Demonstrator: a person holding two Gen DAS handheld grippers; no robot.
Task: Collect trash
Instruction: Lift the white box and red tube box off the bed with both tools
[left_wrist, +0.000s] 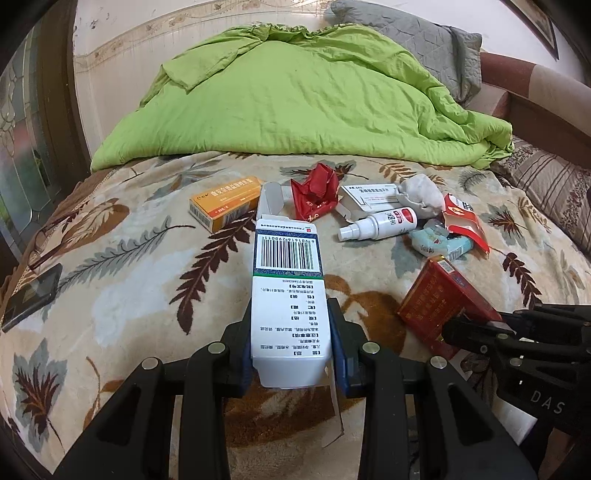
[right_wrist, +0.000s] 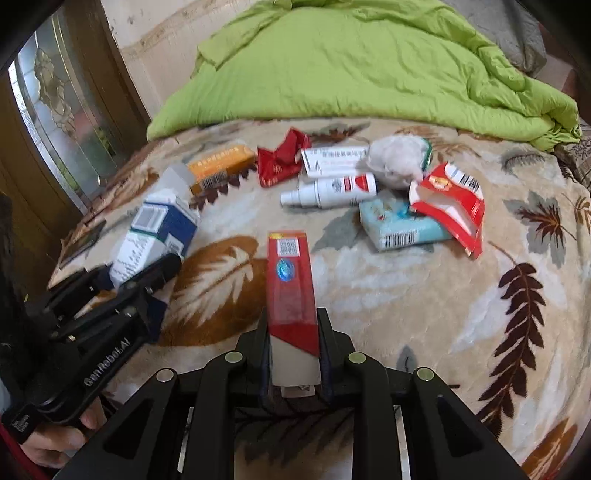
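My left gripper is shut on a white and blue carton with a barcode, its far flap open; the same carton shows at the left of the right wrist view. My right gripper is shut on a red box, also seen low right as the red box. More trash lies on the leaf-patterned blanket: an orange box, a crumpled red wrapper, a white box, a spray bottle, a tissue wad, a blue pack and a torn red pouch.
A rumpled green duvet covers the far half of the bed, with a grey pillow behind it. A dark phone and glasses lie at the bed's left edge. A glazed door stands to the left. A hand holds the left gripper's handle.
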